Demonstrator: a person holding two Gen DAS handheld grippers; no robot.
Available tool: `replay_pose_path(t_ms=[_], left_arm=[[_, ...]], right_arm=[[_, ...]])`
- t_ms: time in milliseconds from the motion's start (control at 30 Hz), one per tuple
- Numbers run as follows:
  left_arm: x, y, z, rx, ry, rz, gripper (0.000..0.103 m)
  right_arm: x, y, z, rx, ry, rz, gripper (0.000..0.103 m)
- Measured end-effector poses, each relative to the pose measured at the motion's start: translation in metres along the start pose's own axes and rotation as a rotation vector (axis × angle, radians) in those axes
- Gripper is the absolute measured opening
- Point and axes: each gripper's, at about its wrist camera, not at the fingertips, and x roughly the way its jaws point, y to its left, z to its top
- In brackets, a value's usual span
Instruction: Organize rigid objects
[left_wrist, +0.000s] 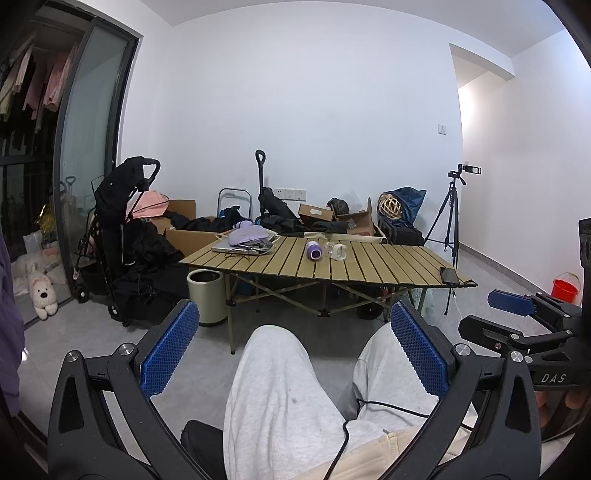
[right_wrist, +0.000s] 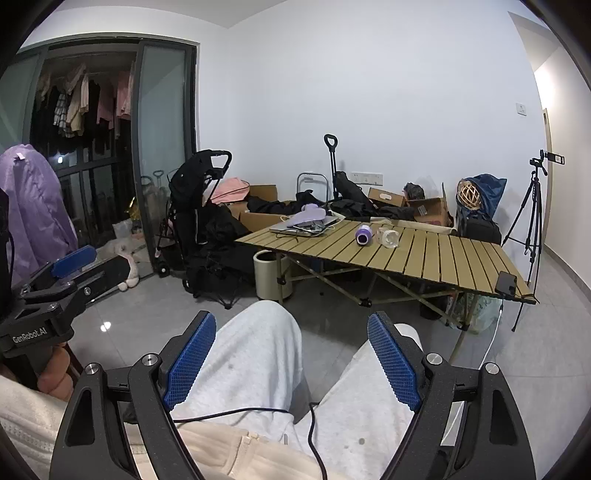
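Left wrist view: my left gripper (left_wrist: 294, 347) hangs over my grey-trousered knees (left_wrist: 273, 373), blue pads spread wide, nothing between them. Ahead stands the slatted tan folding table (left_wrist: 388, 271) against a white wall. On it lie a purple cylindrical bottle (left_wrist: 314, 251) on its side, a clear glass jar (left_wrist: 335, 251) just beside it, a silver laptop (left_wrist: 236, 246) under a lilac pouch (left_wrist: 246, 235), and a black phone (left_wrist: 449, 275) at the near right corner. A cream round bin (left_wrist: 206, 295) sits by the table leg, a black stroller (left_wrist: 122, 229) further left.

Right wrist view: my right gripper (right_wrist: 291, 354) is also wide apart and empty (same knees below). The purple bottle (right_wrist: 363, 235) and glass jar (right_wrist: 388, 237) lie mid-table, well apart from me. A black tripod (right_wrist: 532, 221) stands at right; floor lies between me and the table (right_wrist: 443, 258).
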Motion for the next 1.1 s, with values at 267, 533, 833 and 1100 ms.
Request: replay_pose_path(t_ms=[267,533,833,1100], left_arm=[[0.0010,-0.0013,0.0020,0.002,0.007,-0.001,0.103],[0.0019,-0.0033,0.0045,0.006,0.009,0.000,0.103],[0.0019,-0.0046,0.0041,0.006,0.012,0.001,0.103],[0.0019,-0.0060,0.0042,0.007,0.015,0.002,0.103]], right_arm=[[0.0003,0.0013,0.0001,-0.001,0.009,-0.005,0.089],[0.0005,0.0021,0.0016,-0.004,0.012,-0.005,0.089],[0.0006,0.0023,0.0032,-0.006,0.016,-0.002,0.089],[0.0001,0.0032,0.0042,-0.005,0.016,-0.003,0.089]])
